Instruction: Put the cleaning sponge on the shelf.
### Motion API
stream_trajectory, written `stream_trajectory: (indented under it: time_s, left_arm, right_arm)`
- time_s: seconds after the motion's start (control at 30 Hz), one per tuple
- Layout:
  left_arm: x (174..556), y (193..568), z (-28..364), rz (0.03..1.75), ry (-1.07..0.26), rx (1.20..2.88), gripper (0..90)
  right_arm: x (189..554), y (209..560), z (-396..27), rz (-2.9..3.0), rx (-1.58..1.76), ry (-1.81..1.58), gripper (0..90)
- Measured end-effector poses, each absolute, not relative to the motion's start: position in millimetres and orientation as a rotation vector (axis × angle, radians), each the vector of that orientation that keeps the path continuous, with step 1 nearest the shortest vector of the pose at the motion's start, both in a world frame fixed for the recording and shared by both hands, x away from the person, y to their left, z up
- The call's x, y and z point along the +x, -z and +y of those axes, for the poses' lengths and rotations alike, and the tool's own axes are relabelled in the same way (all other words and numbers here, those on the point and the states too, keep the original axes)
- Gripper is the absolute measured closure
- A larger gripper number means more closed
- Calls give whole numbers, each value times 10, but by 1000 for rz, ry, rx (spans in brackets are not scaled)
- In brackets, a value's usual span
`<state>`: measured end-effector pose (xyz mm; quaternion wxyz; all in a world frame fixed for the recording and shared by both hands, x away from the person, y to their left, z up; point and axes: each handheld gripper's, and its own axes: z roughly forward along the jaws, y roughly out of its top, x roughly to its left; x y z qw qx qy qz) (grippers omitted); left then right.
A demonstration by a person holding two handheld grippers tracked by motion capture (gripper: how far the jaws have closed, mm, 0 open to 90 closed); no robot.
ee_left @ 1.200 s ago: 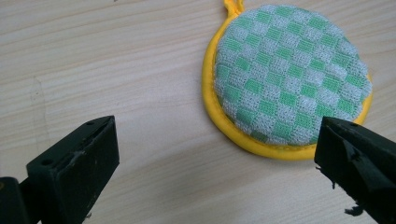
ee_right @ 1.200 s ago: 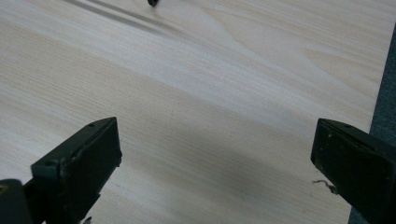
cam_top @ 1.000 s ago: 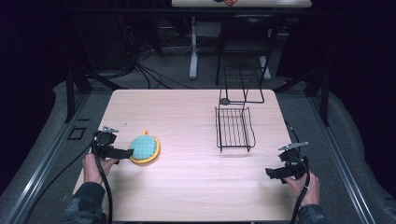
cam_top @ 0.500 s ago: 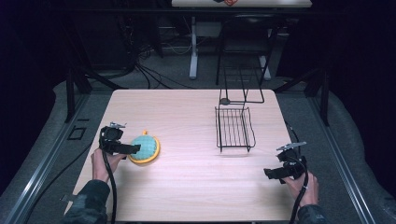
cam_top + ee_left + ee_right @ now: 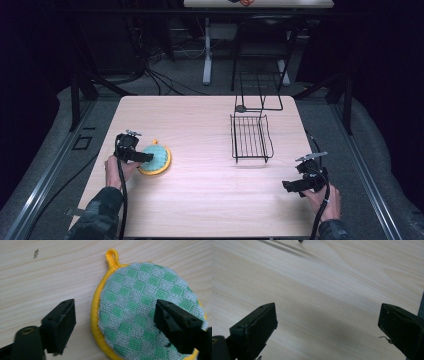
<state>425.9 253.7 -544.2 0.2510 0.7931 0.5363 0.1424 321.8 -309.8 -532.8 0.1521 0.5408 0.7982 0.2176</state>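
A round pot holder (image 5: 156, 158), green-checked with a yellow rim and a small loop, lies flat on the wooden table (image 5: 200, 125) at the left. My left gripper (image 5: 145, 157) hangs open over its left edge; in the left gripper view one jaw is over bare wood and the other over the pot holder (image 5: 140, 315), with the left gripper (image 5: 115, 322) straddling the yellow rim. My right gripper (image 5: 287, 186) is open near the table's front right, and the right gripper (image 5: 327, 330) has bare wood between its jaws.
A black wire rack (image 5: 250, 137) stands right of centre, with an upright wire frame (image 5: 257, 92) behind it near the far edge. Dark floor, cables and a table leg lie beyond the far edge. Bare wood spans the middle and front.
My left gripper has moved right, from beside the pot holder to over its left edge. The right gripper has barely shifted.
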Motion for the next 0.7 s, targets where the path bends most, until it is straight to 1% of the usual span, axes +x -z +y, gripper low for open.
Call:
stream_trajectory:
  time_s: [0.2,0.4,0.7]
  left_arm:
    - [4245,5462,2519,1441,-351,2148,405]
    - [4228,5473,2521,1448,-343,2134,490]
    - [4185,5473,2467,1453,-446,2157,711]
  right_arm:
    - [3213,5325,-3099,2289,1551,-623,18]
    - [3213,5325,-3093,2295,1544,-621,20]
    - [3210,5322,-3098,2292,1546,-621,20]
